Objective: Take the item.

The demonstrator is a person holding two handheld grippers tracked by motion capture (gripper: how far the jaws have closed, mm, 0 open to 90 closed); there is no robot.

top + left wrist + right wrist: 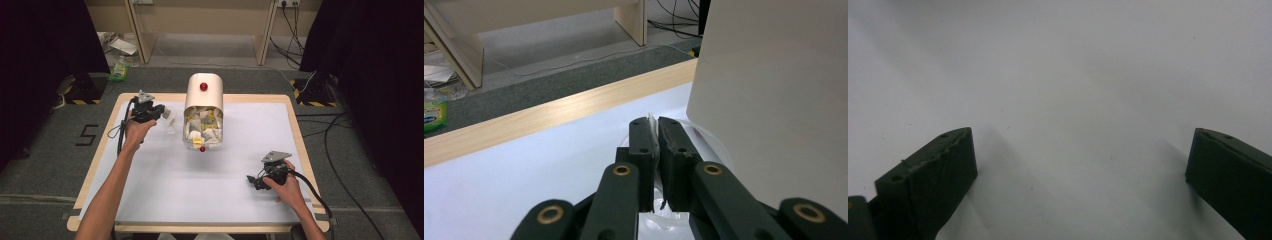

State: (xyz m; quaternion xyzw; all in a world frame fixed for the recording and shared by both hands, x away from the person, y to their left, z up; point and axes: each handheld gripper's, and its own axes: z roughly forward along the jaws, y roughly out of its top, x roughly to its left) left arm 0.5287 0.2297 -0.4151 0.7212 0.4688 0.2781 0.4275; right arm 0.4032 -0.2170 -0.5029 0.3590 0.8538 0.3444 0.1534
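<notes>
Clear lid [709,142] behind left hand-held gripper [658,137]

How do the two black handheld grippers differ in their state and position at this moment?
The left gripper is shut, its fingers pinching a thin clear plastic piece; the right gripper is open and holds nothing. The left gripper is raised beside the cream bin of packets; the right gripper rests low on the white table. Both have black fingers and a grey top plate.

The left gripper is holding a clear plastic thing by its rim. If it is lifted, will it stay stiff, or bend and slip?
The clear cup looks thin-walled, so it is probably very light and may flex where the left gripper pinches its rim. Smooth plastic could slip. Set down empty, it would likely tip or roll easily.
</notes>
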